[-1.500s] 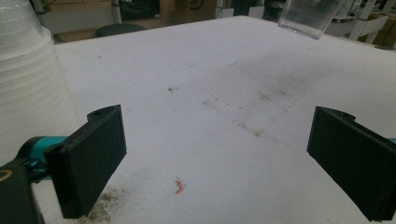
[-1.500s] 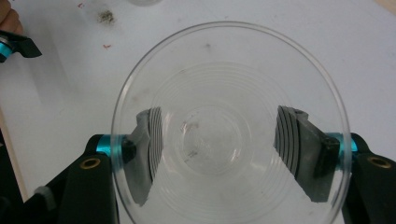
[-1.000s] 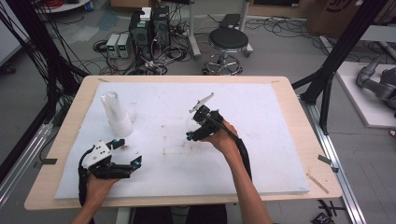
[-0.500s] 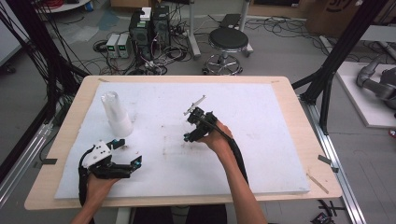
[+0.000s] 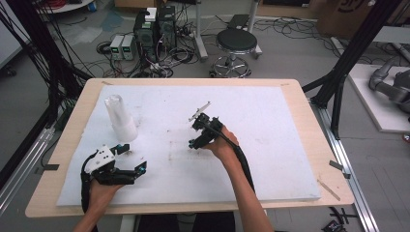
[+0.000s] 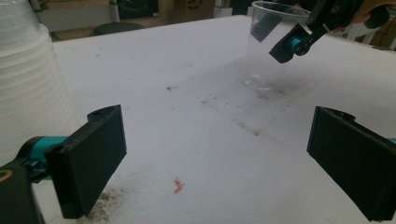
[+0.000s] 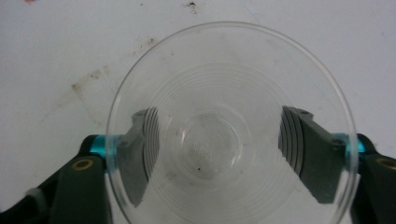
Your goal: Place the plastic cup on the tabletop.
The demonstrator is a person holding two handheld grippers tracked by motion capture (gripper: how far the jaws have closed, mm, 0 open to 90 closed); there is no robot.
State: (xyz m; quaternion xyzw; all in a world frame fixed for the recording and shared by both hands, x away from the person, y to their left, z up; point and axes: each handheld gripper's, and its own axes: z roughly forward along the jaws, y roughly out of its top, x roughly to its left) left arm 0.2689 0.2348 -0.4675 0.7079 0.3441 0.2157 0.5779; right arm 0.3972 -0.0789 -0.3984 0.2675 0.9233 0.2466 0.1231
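The clear cup [image 6: 264, 51] stands upright near the middle of the worktop [image 5: 290, 159], and we judge it set down. Our right tongs [image 5: 199, 131] have just been opening; the jaws now stand wide on either side of the cup, off its wall, so we have yet to lift clear. Our left tongs [image 5: 129, 159] rest open and empty near the front left corner. The stack of cups [image 5: 120, 118] stands toward the left edge, well apart; nothing blocks our way.

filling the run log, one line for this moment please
right gripper: just opened, jaws astride clear cup | cup: upright on table | left gripper: open, idle near cup stack
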